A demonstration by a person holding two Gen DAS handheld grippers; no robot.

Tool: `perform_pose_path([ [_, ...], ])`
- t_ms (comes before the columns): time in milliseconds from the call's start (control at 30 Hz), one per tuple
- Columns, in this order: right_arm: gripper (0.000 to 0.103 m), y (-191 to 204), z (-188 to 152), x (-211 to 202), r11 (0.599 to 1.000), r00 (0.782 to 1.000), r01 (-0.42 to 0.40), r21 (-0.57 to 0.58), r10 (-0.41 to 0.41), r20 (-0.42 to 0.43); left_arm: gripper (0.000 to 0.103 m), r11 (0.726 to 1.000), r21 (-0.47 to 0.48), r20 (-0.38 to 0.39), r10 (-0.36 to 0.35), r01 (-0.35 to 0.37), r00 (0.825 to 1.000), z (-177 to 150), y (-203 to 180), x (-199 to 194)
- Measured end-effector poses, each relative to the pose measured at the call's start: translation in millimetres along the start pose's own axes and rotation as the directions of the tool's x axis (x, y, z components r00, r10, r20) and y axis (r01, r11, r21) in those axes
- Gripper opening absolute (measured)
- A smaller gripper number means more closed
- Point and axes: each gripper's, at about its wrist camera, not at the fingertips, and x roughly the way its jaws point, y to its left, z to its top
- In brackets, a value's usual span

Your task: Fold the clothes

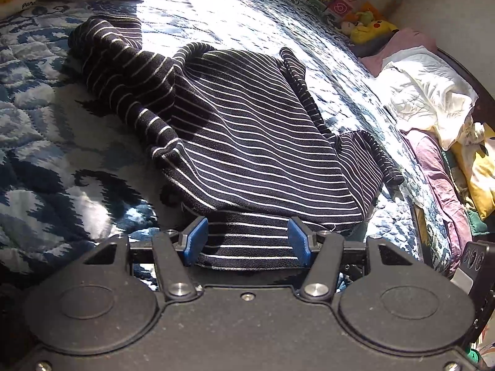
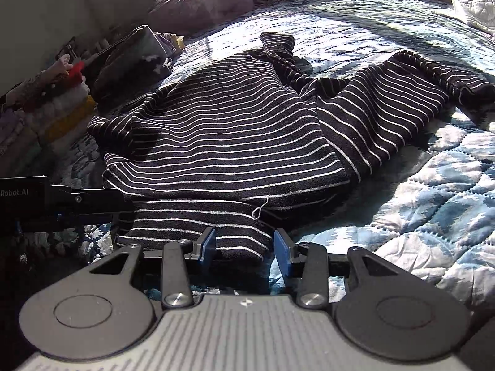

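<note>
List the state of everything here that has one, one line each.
striped sweater: lying on the quilt, partly folded, sleeves sprawled, hem between both grippers' fingers
left gripper: open, fingers astride the hem
right gripper: open, hem corner between its fingers
quilt: spread over the bed, sunlit in patches
white bedding: crumpled at the bed's edge

Sweater (image 1: 247, 130) flat on bed (image 1: 62, 160), centre. Near hem betw. left gripper (image 1: 247, 241) fingers (image 1: 195, 239); hem's other corner betw. right gripper (image 2: 244, 247) fingers (image 2: 207, 244). Grippers side by side at near edge, jaws apart. One sleeve (image 2: 402, 99) runs out to right-gripper side, crumpled; other sleeve (image 1: 371, 154) folded in on opp. side. Pile of bedding (image 1: 427, 92) along far edge of bed beyond that. Pillow (image 2: 201, 3) behind sweater, at head.
</note>
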Motion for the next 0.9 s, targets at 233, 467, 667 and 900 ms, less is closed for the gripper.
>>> perform_pose_path([
  [233, 0.042, -0.7, 47.5, -14.3, 0.998, 0.995, 0.014, -0.053, -0.009, 0.095, 0.056, 0.996, 0.073, 0.113, 0.033, -0.041, 0.993, 61.5, 2.2, -30.1],
  [467, 0.042, -0.6, 119.0, 17.3, 0.984, 0.985, 0.096, -0.15, -0.072, 0.155, 0.055, 0.976, 0.176, 0.169, 0.098, -0.128, 0.981, 128.6, 0.7, -3.8],
  [667, 0.041, 4.0, 165.9, 72.0, 0.956, 0.976, 0.176, -0.235, -0.138, 0.168, 0.037, 0.944, 0.258, 0.135, 0.177, -0.207, 0.975, 171.3, 6.4, 58.9],
  [900, 0.041, -6.6, 188.5, 137.0, 0.928, 0.968, 0.244, -0.281, -0.216, 0.129, 0.031, 0.883, 0.415, 0.0, 0.239, -0.218, 0.971, 190.1, 10.7, 137.6],
])
